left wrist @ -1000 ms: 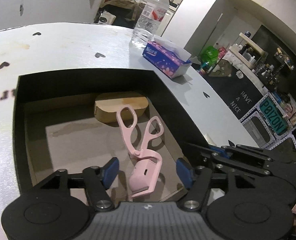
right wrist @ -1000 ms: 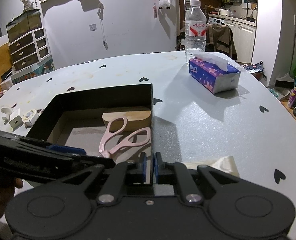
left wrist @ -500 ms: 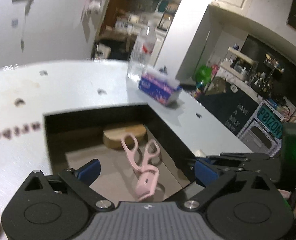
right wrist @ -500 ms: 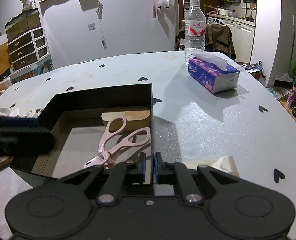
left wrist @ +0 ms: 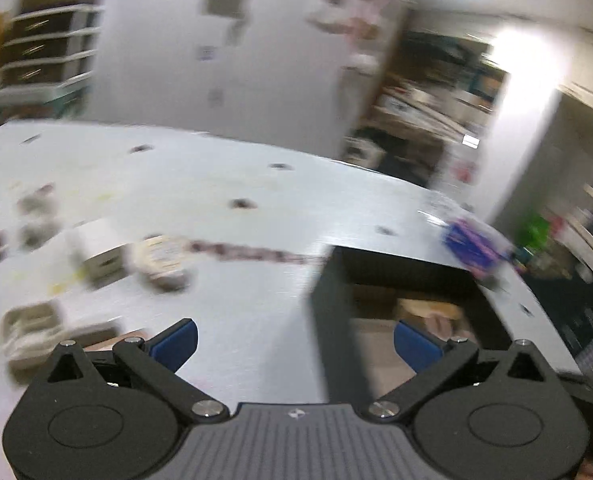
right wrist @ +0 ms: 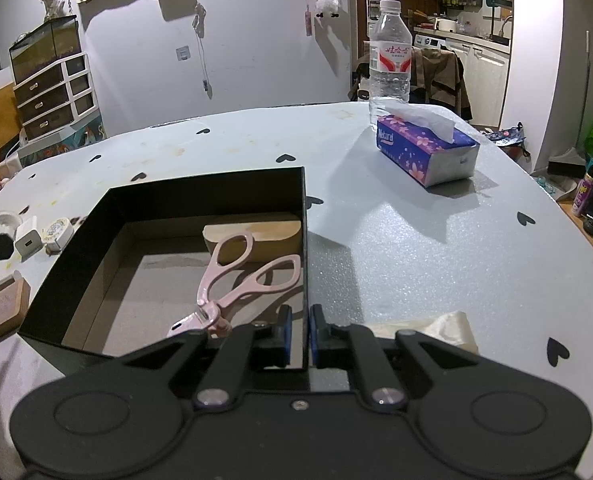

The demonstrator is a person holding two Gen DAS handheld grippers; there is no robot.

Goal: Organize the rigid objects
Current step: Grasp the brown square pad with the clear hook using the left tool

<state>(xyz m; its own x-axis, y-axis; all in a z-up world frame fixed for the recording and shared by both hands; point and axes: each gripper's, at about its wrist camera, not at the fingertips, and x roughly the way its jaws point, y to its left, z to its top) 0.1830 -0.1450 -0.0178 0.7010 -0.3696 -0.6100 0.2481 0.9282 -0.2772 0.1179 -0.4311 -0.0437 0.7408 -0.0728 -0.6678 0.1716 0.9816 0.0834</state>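
Note:
A black open box (right wrist: 200, 196) sits on the white table; it holds a pink eyelash curler (right wrist: 236, 276) and a tan wooden block (right wrist: 264, 230). My right gripper (right wrist: 299, 334) is shut on the box's right wall near its front corner. My left gripper (left wrist: 294, 344) is open and empty, above the table just left of the box (left wrist: 328, 304). The left wrist view is blurred. Small items lie left of the box: a white charger (right wrist: 28, 238), a round tape measure (right wrist: 58, 231), a tan block (right wrist: 6, 308).
A purple tissue box (right wrist: 426, 152) and a water bottle (right wrist: 390, 56) stand at the far right of the table. A crumpled cream cloth (right wrist: 444, 328) lies by my right gripper. The table edge curves close on the right.
My left gripper has left the box, letting go of the eyelash curler, and swung left toward the small items. The right gripper has stayed shut on the box wall.

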